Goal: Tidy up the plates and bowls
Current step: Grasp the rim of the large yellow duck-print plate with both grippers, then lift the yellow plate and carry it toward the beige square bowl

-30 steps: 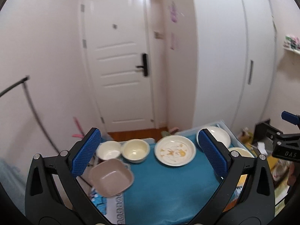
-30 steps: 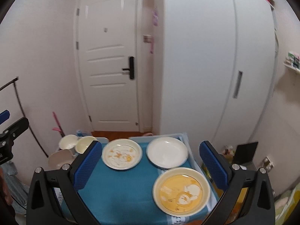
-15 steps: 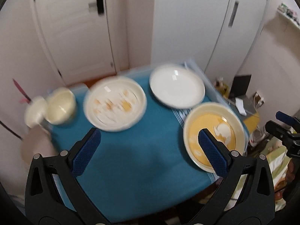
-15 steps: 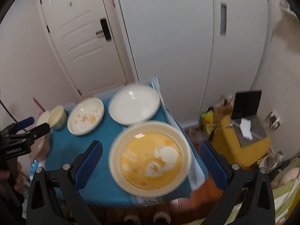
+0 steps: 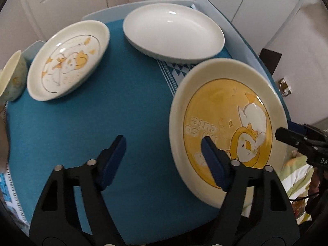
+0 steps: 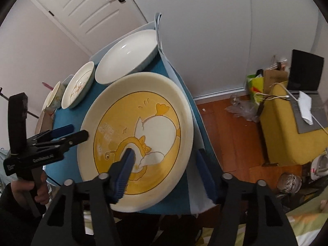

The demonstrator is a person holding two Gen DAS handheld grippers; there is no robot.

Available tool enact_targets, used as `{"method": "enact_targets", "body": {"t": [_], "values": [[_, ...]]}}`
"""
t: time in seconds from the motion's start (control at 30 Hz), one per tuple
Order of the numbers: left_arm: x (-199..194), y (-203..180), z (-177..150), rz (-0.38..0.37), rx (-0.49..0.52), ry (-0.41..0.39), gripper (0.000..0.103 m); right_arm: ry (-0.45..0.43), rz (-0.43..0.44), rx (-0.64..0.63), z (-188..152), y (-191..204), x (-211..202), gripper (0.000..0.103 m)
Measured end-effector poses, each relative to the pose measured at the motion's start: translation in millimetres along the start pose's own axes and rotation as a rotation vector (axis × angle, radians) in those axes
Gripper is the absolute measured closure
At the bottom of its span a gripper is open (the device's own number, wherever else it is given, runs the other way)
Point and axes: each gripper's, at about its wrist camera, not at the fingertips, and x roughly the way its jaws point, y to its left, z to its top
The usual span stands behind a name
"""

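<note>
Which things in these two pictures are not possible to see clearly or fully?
- Cream bowl: the left wrist view's left edge cuts it off.
- Yellow duck plate: in the left wrist view the left gripper, jaws closing, covers its near rim; whether a pad touches is unclear.
- Right gripper: jaws closing across the plate's rim; contact cannot be made out.
- Plate lettering: blurred in the right wrist view.

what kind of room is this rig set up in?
Probably a small lived-in home room, not a lab: crockery such as a yellow duck plate on a table with a blue cloth, a white panelled door, a yellow seat with a laptop.
</note>
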Motion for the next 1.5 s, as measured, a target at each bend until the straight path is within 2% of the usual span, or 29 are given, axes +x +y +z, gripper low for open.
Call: {"method": "enact_targets", "body": {"t": [0.07,0.13,0.23,0.37,0.57,0.8,1.27,1.5], "values": [[7,-3,0,-0.009,-0.001,0.015,0.050,0.006,0.011,-0.015,2,0,3,0.060],[13,-5,0,-0.013,-0.002,0.027,0.055,0.012,0.004,-0.028,4,-3,6,0.066],[20,-11,-1,-0.034,0.002,0.033,0.071,0.017,0.002,-0.029,9,-10,9,0.077],[22,-21,-1,-0.031,0.024,0.031,0.078,0.027,-0.014,-0.041,13,-15,13,0.088],[27,-30,-1,-0.005,0.030,0.029,0.078,0.036,-0.031,-0.074,15,-12,17,0.089],[11,-31,11,0.005,0.036,0.009,0.078,0.037,-0.045,-0.088,16,-10,18,0.089],[-9,-21,2,0.024,0.015,-0.016,0.078,0.001,-0.057,-0.157,20,8,14,0.089],[-30,-8,-11,0.027,-0.032,-0.060,0.078,0.001,-0.043,-0.196,22,25,10,0.089]]}}
